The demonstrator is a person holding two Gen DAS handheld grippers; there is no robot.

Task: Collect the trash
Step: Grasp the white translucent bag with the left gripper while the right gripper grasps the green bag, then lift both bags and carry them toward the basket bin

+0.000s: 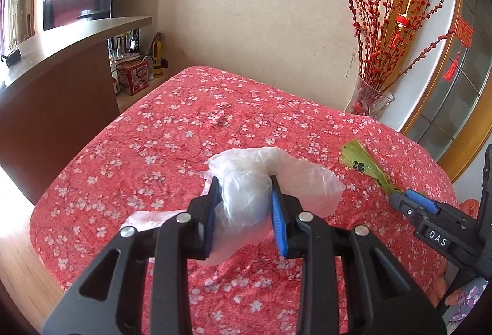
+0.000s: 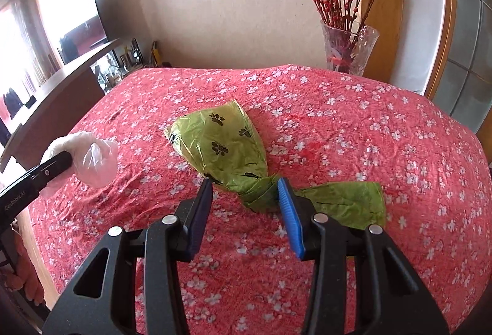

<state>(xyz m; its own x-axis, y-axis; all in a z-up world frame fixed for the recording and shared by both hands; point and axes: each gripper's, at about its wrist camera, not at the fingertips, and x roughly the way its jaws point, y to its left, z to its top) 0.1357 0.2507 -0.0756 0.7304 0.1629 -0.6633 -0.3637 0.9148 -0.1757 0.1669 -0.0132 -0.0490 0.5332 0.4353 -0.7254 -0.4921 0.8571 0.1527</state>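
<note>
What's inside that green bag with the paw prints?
The green bag lies on the red floral tablecloth, bulging slightly, its neck between the right gripper fingers. Its opaque plastic hides any contents.

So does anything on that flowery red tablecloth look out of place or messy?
Yes. A crumpled green bag with paw prints lies loose on the tablecloth, and the left gripper pinches a wrinkled clear plastic bag. Nothing looks spilled or broken.

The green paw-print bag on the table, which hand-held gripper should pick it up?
Right. The right hand-held gripper is open with its fingers either side of the green bag; the left hand-held gripper already clamps clear plastic.
</note>
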